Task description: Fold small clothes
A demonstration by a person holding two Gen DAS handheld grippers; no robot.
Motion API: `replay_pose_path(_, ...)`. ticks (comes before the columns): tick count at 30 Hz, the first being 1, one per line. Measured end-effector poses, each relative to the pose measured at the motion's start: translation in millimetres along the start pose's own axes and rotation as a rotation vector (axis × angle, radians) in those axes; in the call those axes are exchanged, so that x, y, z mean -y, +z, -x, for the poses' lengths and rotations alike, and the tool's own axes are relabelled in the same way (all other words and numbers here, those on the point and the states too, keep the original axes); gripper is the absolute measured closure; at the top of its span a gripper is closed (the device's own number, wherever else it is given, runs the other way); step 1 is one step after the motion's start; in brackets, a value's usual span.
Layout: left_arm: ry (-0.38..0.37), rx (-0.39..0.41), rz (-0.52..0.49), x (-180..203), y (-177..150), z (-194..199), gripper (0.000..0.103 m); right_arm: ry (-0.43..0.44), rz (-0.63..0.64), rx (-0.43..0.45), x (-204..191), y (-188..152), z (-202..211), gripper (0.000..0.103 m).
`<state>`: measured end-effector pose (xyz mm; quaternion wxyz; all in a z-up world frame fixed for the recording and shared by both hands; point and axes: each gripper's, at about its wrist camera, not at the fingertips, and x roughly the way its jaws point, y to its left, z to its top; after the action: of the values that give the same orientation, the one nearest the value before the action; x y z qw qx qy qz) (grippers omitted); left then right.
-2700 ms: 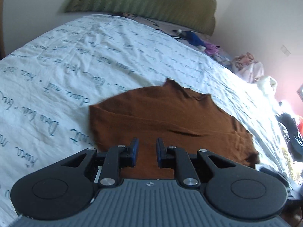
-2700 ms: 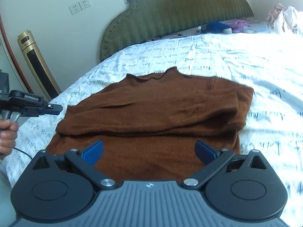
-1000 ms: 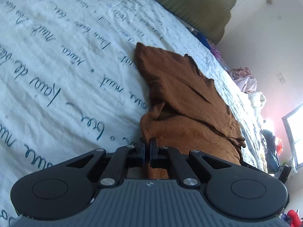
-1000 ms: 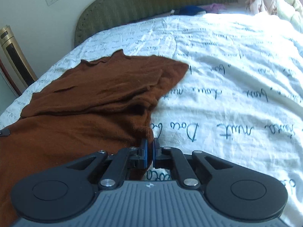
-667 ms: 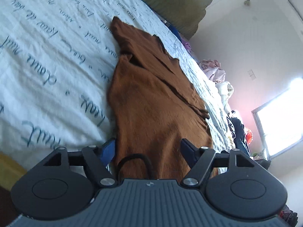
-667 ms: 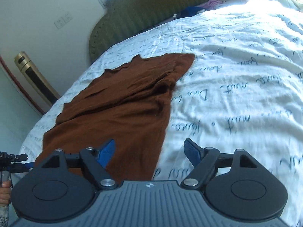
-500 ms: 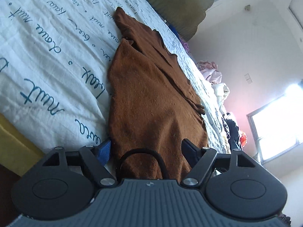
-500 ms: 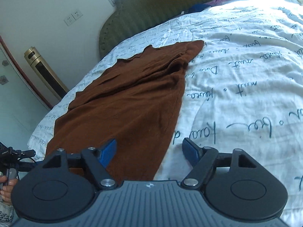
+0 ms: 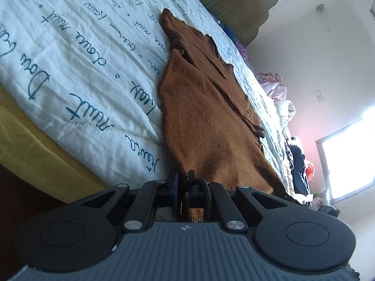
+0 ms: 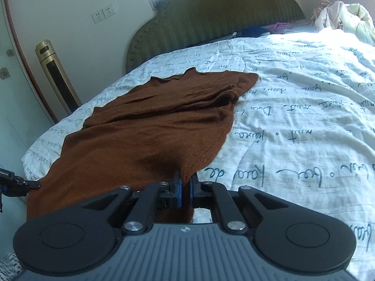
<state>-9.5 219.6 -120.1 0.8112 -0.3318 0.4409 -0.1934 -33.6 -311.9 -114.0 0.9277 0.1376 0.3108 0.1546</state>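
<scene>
Right gripper (image 10: 185, 186), jaws pinched tight on the near hem of the brown sweater (image 10: 150, 126). Left gripper (image 9: 182, 182), jaws clamped too, brown knit caught between them at the bed's near edge. Blue script runs across the white quilt (image 10: 304, 121): "Dou", "nuit", "de" readable. The sweater lies spread from that edge toward the green headboard (image 10: 215, 16). 2 wall sockets (image 10: 103, 14) beyond.

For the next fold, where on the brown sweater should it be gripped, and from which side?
Probably at the two corners of the near hem, coming in from the foot of the bed. The brown sweater lies flat, collar toward the headboard, its hem reaching the bed's edge. The left gripper and right gripper are pinching there already.
</scene>
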Motion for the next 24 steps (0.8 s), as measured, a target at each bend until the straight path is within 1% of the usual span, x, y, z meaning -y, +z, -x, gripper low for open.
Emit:
replay_pose_path(2,0.014,-0.008,-0.015,-0.7,-3.9,-0.9,0.096,-0.022,-0.001,-0.002,7.3,1.6,1.5,0.098)
replay_pose_path(3,0.03,-0.013,-0.024,-3.2,-7.6,-0.9,0.096,-0.033,0.005,-0.017,10.2,1.0,-0.7,0.098)
replay_pose_path(4,0.022,-0.026,-0.026,-4.8,-10.4,-3.6,0.096,-0.048,0.001,-0.04,14.6,-1.1,-5.2,0.097)
replay_pose_path(6,-0.029,-0.045,-0.01,-7.8,-15.0,-7.1,0.094,-0.066,-0.009,-0.071,20.7,-9.3,-12.3,0.097)
replay_pose_path(7,-0.055,-0.053,-0.013,-7.3,-17.2,-7.9,0.089,-0.079,-0.003,-0.085,21.8,-13.7,-15.0,0.097)
replay_pose_path(8,-0.073,-0.051,-0.016,-8.1,-19.5,-6.2,0.083,-0.068,-0.018,-0.077,23.2,-16.0,-12.8,0.097)
replay_pose_path(9,-0.086,-0.045,-0.014,-8.8,-21.3,-5.3,0.062,-0.058,-0.036,-0.074,23.8,-16.2,-9.5,0.096)
replay_pose_path(10,-0.115,-0.039,-0.005,-10.1,-24.2,-4.9,0.039,-0.055,-0.054,-0.072,24.1,-15.5,-5.9,0.093)
replay_pose_path(11,-0.155,-0.034,0.006,-12.2,-26.6,-3.4,0.031,-0.056,-0.071,-0.067,23.5,-14.8,-0.5,0.088)
replay_pose_path(12,-0.188,-0.026,0.017,-14.0,-29.0,-2.4,0.018,-0.054,-0.084,-0.067,23.1,-15.1,3.2,0.068)
replay_pose_path(13,-0.204,-0.014,0.027,-15.1,-31.9,-2.9,0.015,-0.042,-0.092,-0.064,22.0,-16.8,7.6,0.037)
replay_pose_path(14,-0.205,-0.008,0.028,-14.7,-33.6,-5.2,0.015,-0.012,-0.095,-0.047,19.4,-20.4,12.8,0.024)
replay_pose_path(15,-0.204,-0.007,0.025,-13.6,-34.9,-8.4,0.015,0.021,-0.095,-0.04,16.7,-24.1,15.4,0.017)
replay_pose_path(16,-0.213,-0.009,0.019,-11.5,-36.5,-11.5,0.013,0.064,-0.084,-0.056,11.9,-27.3,14.5,0.018)
replay_pose_path(17,-0.213,-0.007,0.011,-8.4,-36.9,-13.1,0.011,0.085,-0.068,-0.064,6.2,-30.3,12.8,0.019)
replay_pose_path(18,-0.204,-0.007,0.002,-5.2,-36.8,-13.5,0.011,0.086,-0.052,-0.065,1.4,-32.6,11.7,0.038)
replay_pose_path(19,-0.195,-0.011,-0.01,-2.9,-36.5,-14.0,0.017,0.08,-0.031,-0.082,-5.4,-33.0,8.0,0.081)
replay_pose_path(20,-0.188,-0.017,-0.024,-1.9,-35.6,-14.1,0.025,0.063,-0.026,-0.092,-8.9,-32.5,5.4,0.097)
replay_pose_path(21,-0.18,-0.035,-0.028,-2.8,-34.0,-15.0,0.055,0.061,-0.015,-0.088,-11.1,-30.9,4.5,0.098)
replay_pose_path(22,-0.176,-0.068,-0.008,-7.0,-31.4,-17.8,0.095,0.063,0.011,-0.081,-13.8,-28.6,5.0,0.099)
replay_pose_path(23,-0.175,-0.083,0.011,-10.6,-30.2,-18.8,0.103,0.051,0.024,-0.072,-15.1,-25.9,6.2,0.099)
replay_pose_path(24,-0.183,-0.07,0.009,-13.3,-29.9,-16.2,0.102,0.036,0.026,-0.06,-15.0,-22.6,8.3,0.099)
